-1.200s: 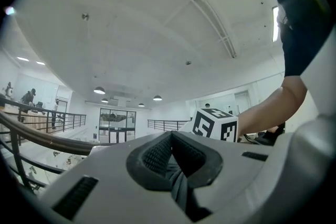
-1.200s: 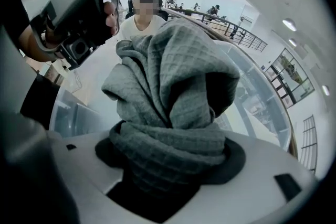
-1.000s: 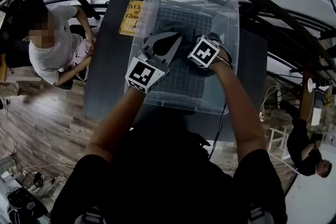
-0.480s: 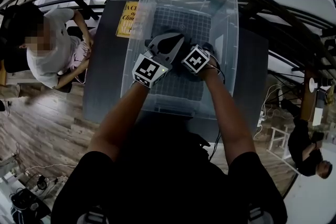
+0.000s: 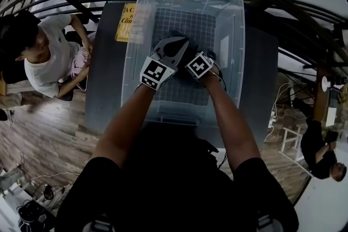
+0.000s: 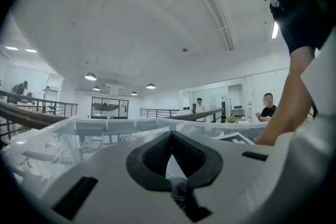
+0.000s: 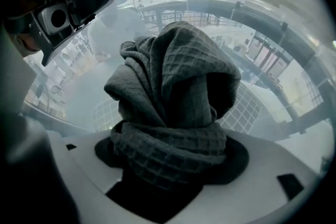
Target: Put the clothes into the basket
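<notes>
The clear plastic basket (image 5: 235, 70) stands in the middle of the dark bench (image 5: 103, 81), and both grippers are down inside its walls. The right gripper (image 7: 170, 155) points steeply down with its fingers (image 7: 237, 157) spread wide and clamped on a bunched grey waffle-weave cloth (image 7: 176, 97). The cloth hangs over the basket's gridded floor. Just beside it, the left gripper (image 6: 170, 136) lies level, its fingertips touching. A yellow sheet (image 5: 125, 22) lies at the bench's far left edge.
</notes>
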{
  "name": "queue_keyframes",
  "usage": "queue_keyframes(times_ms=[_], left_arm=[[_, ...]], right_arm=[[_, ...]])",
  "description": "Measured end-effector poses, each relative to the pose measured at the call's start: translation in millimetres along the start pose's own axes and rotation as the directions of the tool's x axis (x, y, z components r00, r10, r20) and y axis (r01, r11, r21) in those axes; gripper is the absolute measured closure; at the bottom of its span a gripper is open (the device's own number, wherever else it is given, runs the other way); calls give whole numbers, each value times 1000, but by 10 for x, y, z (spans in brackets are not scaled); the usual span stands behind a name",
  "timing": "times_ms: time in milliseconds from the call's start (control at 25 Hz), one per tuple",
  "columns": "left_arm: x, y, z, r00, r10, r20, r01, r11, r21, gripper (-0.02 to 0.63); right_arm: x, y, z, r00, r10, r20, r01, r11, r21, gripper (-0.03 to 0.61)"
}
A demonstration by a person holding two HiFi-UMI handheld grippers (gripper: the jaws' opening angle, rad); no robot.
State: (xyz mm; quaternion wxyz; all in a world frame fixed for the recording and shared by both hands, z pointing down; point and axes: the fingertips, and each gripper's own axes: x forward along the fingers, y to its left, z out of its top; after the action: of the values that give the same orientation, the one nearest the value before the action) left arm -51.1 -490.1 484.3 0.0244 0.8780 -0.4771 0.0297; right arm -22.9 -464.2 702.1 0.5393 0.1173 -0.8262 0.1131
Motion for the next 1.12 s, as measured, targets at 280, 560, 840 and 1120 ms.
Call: queue_keyframes(times_ms=[280, 560, 840, 1120], left_arm=[[53, 58, -187, 999, 9, -35, -9, 1000, -15, 611], [42, 57, -257, 999, 12, -43, -13, 1000, -23, 611], [32, 76, -244, 999, 17, -38, -19, 999, -29, 611], [-9, 74, -141, 999, 19, -36, -20, 999, -30, 611]], right_arm=[[171, -1, -143, 1000, 18, -12, -18, 1000, 23, 210], [291, 21, -211, 999, 24, -21, -23, 999, 27, 190], [211, -30, -191, 1000, 10, -2, -10, 999, 46, 152], [-58, -41, -17, 997, 13, 73, -21, 994, 105, 147]])
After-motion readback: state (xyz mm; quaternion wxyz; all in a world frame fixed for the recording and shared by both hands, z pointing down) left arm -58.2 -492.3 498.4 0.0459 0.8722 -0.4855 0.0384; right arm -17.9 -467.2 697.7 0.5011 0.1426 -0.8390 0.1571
